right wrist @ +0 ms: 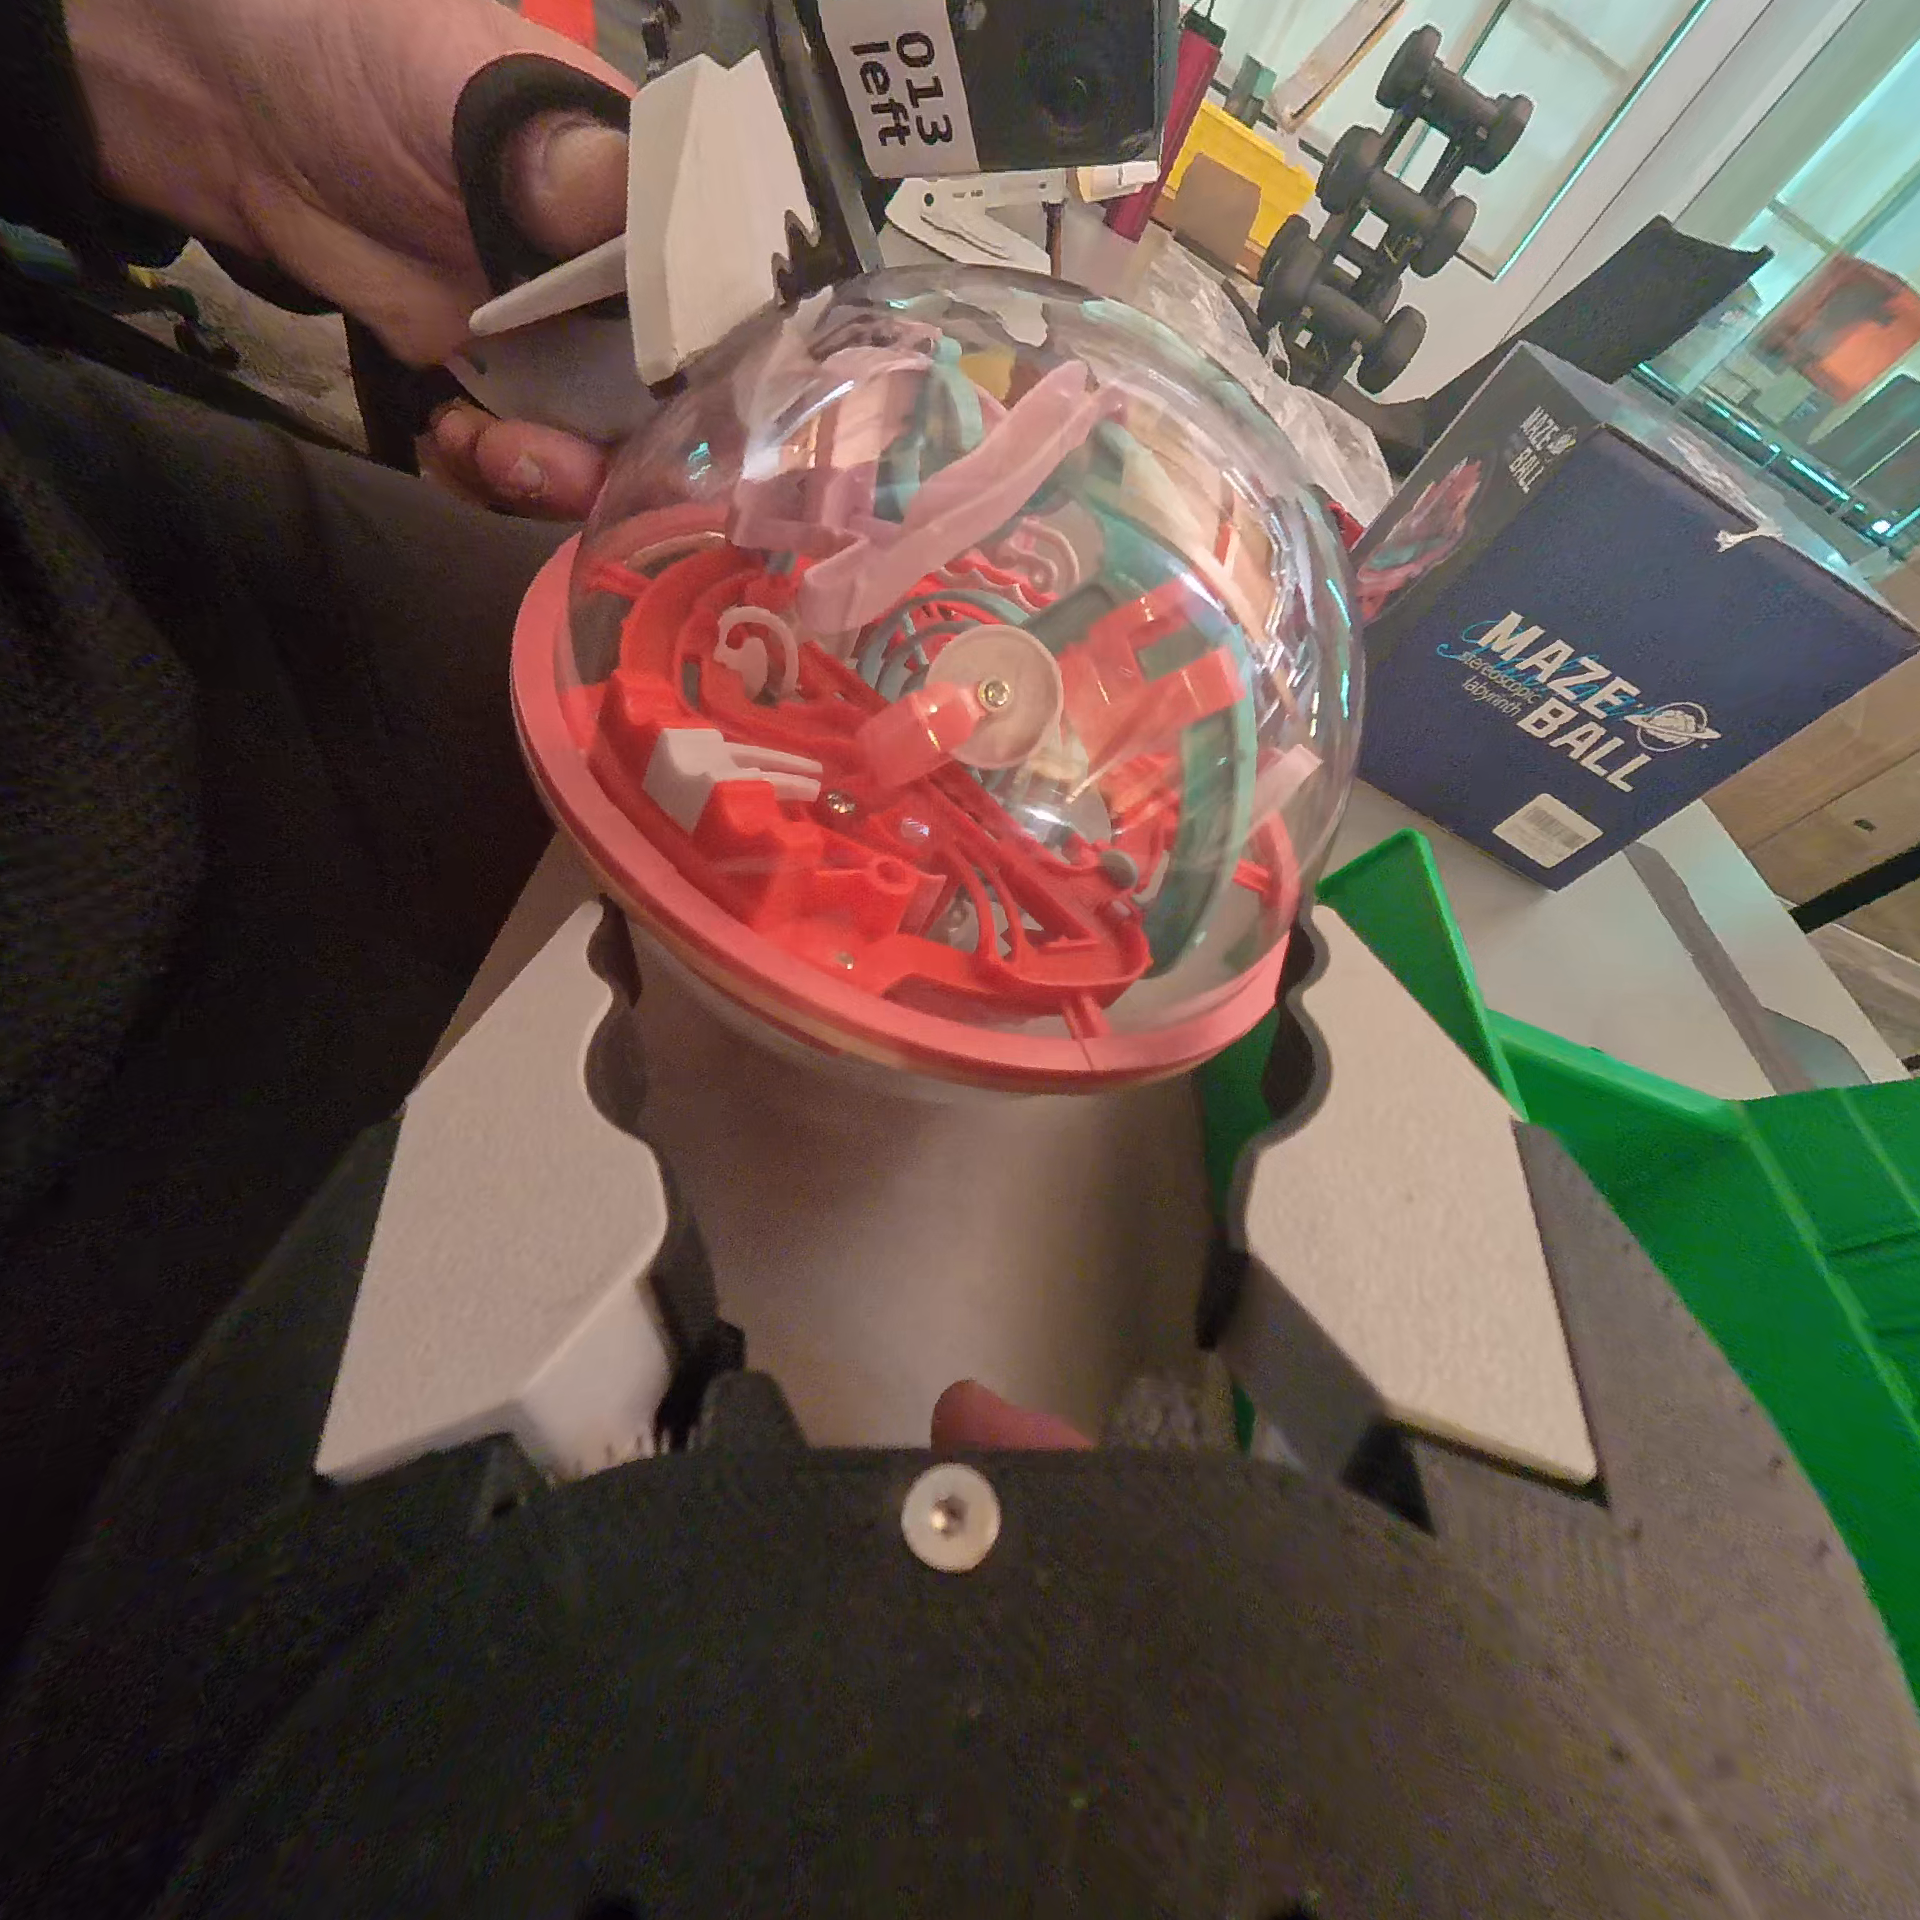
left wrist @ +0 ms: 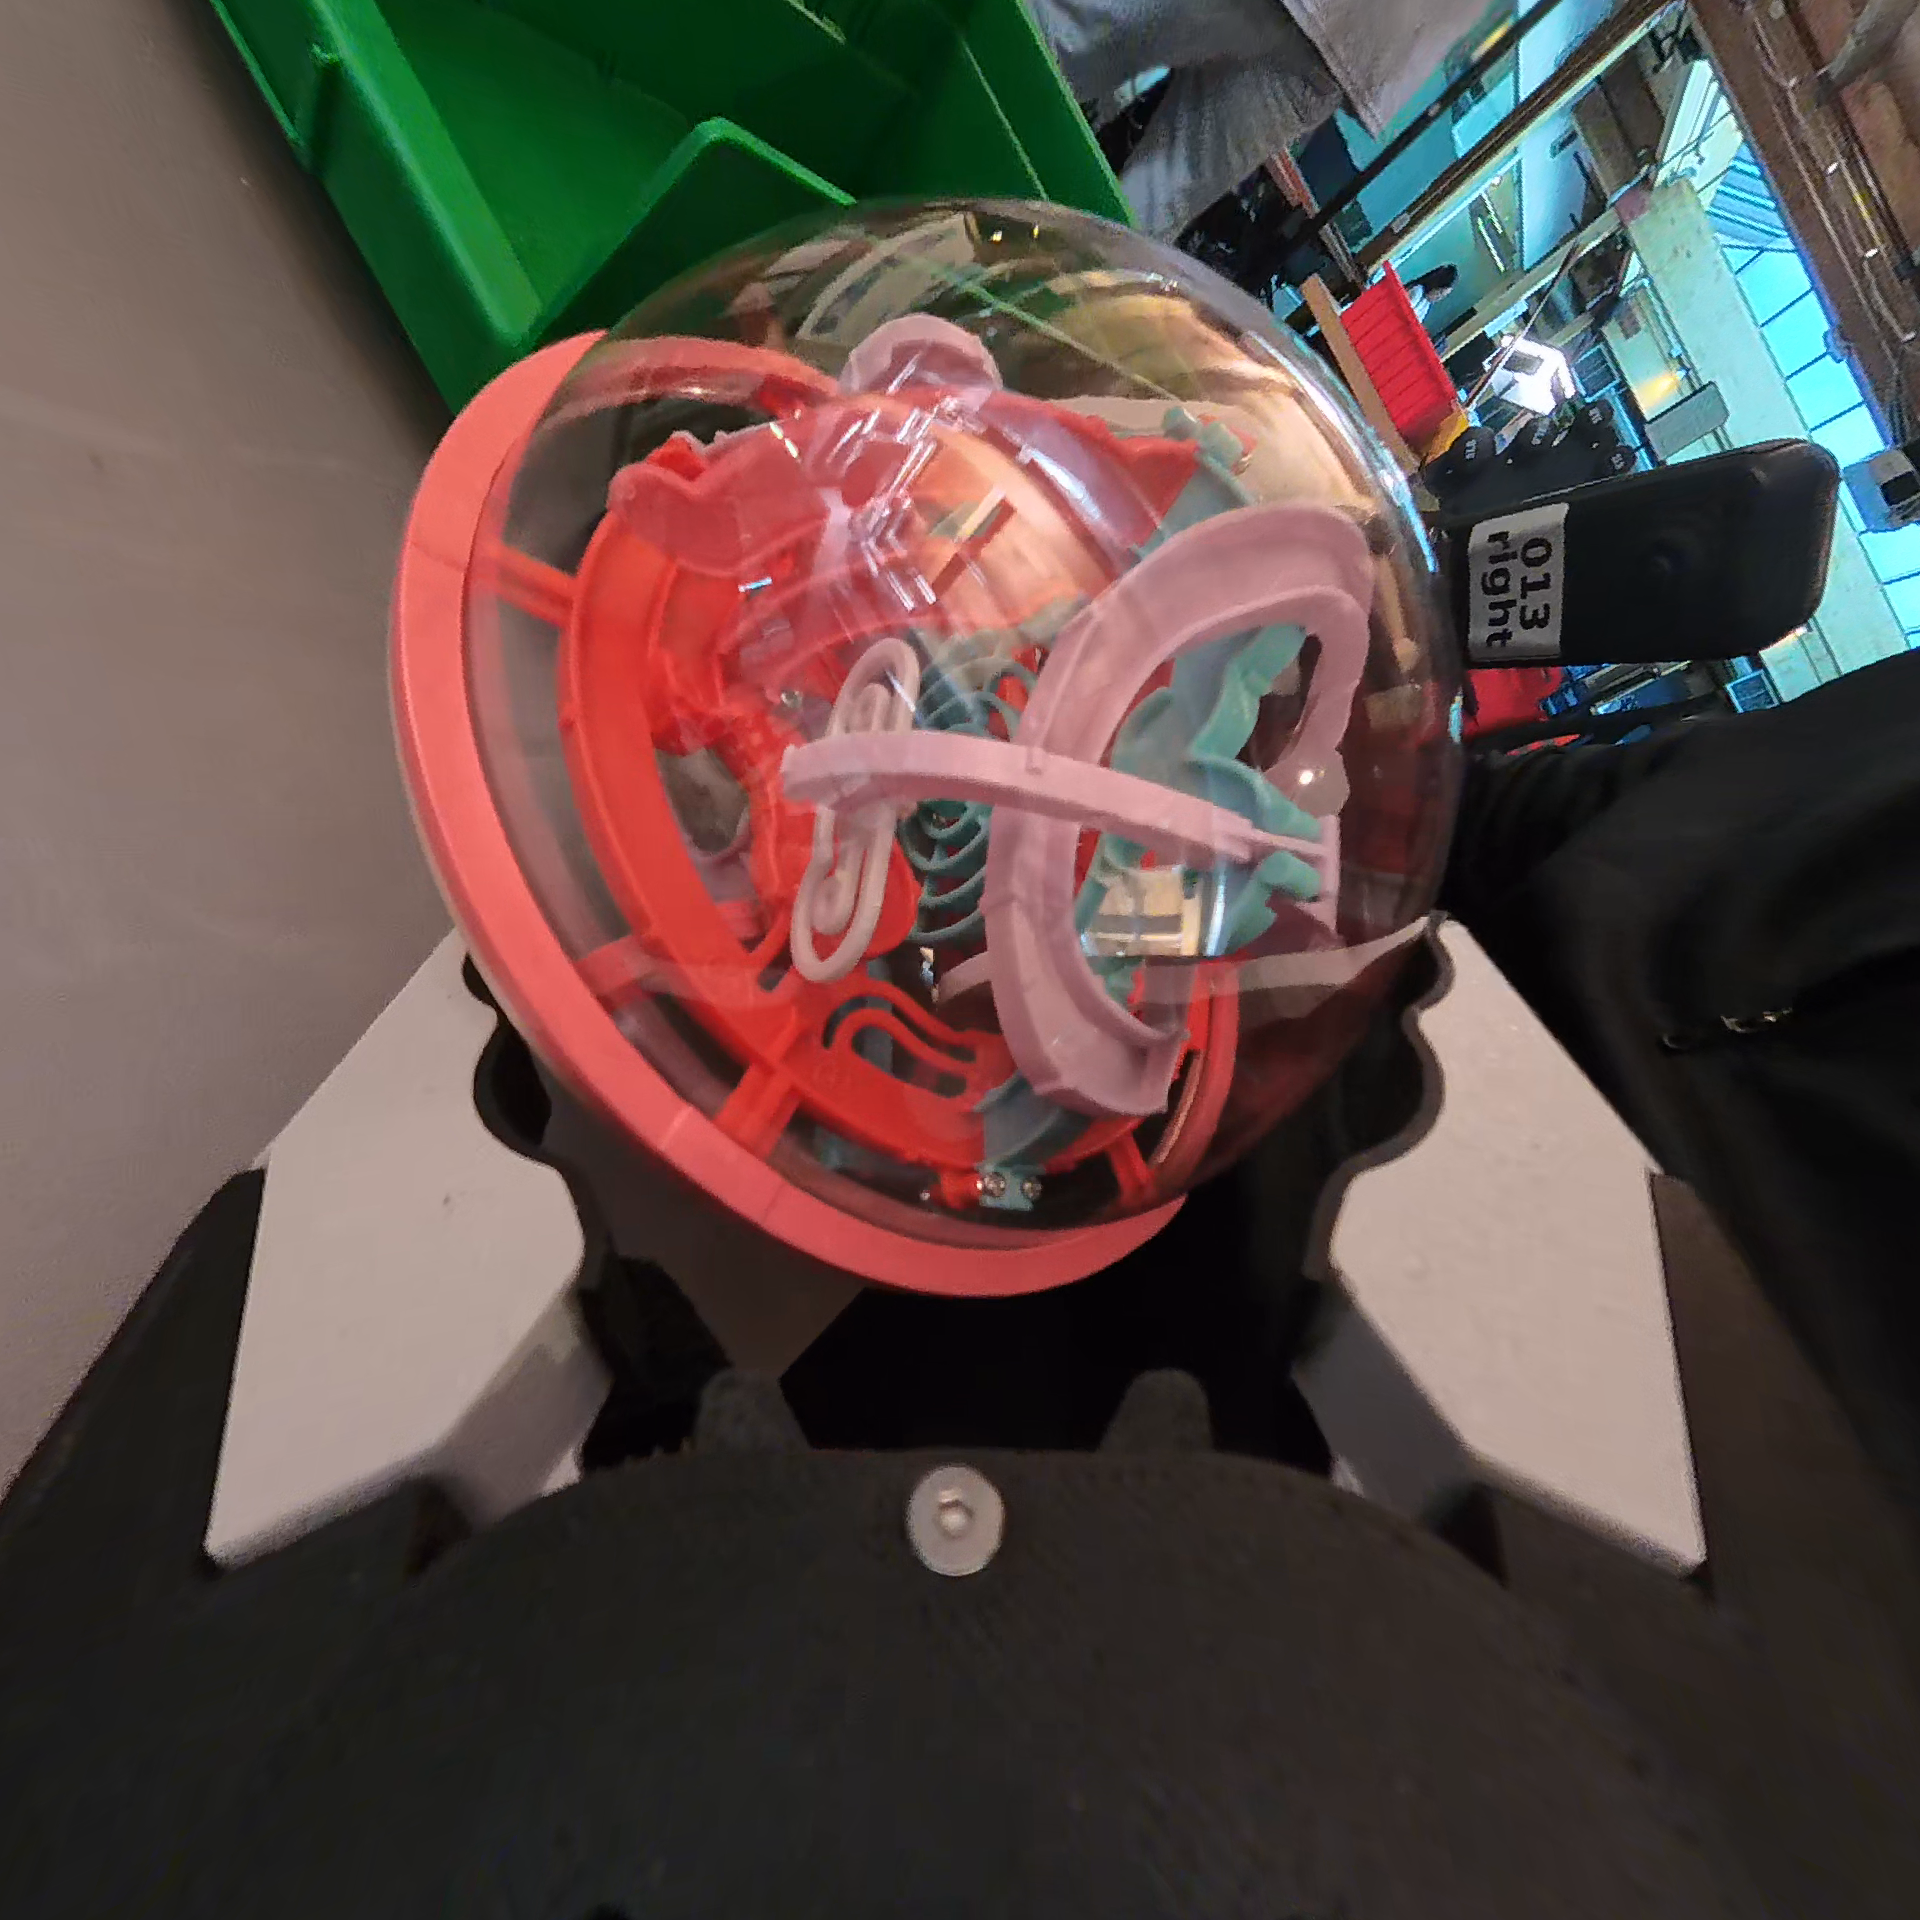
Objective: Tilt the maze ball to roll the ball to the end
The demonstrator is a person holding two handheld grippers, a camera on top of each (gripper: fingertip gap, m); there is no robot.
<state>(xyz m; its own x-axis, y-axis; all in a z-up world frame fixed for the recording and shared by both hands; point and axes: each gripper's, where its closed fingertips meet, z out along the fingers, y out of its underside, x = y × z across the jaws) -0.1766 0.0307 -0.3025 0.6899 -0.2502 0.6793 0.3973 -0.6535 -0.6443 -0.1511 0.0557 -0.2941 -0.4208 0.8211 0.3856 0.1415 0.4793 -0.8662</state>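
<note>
The left gripper's [left wrist: 951,997] white fingers [left wrist: 364,1143] clasp the clear plastic maze ball with its pink equator ring [left wrist: 925,727] from either side, and the right gripper's [right wrist: 940,997] white fingers [right wrist: 499,1122] clench the same ball [right wrist: 935,675], so it hangs tilted between both, above the pale grey bench [right wrist: 1704,966]. A green plastic bin [right wrist: 1662,1195] stands just beside the ball. Beyond it a dark blue cardboard box [right wrist: 1621,665] sits on the bench, with a rack of black dumbbells [right wrist: 1371,239] farther back near glass walls. A bare hand [right wrist: 343,177] grips the left gripper's handle.
</note>
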